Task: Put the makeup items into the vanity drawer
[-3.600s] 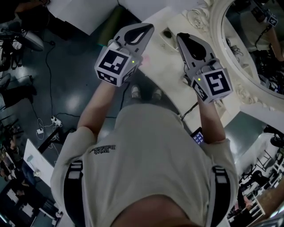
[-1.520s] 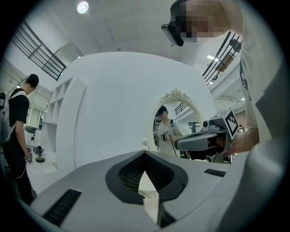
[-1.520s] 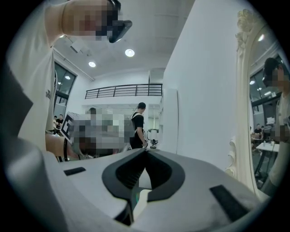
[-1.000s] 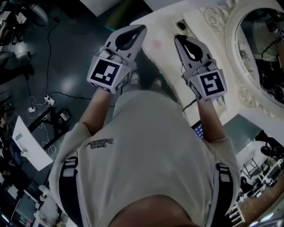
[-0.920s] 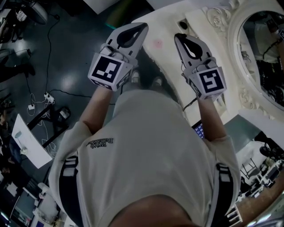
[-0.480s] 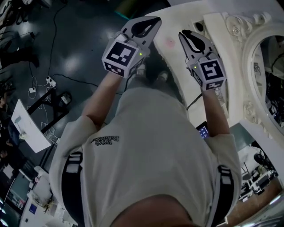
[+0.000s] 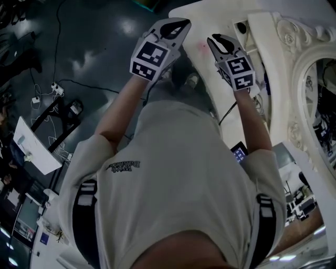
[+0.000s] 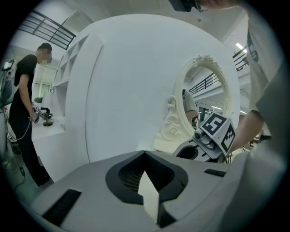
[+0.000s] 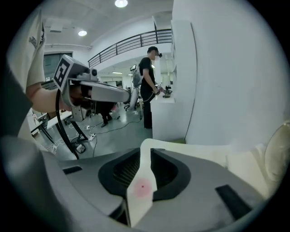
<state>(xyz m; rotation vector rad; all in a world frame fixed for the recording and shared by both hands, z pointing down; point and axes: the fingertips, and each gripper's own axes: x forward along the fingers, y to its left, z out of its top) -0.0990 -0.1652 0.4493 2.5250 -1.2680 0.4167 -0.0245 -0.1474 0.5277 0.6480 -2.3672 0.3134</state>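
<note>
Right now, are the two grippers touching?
Apart: head view shows vanity top between left gripper and right gripper, whose empty jaws have just been opening.

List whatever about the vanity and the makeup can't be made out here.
Vanity drawer: in no view; in the head view the vanity top and the person's torso cover where the front would be.
Makeup items: none recognisable; a small dark thing on the top is too small to name.
Mirror: cut off by the head view's right edge.
</note>
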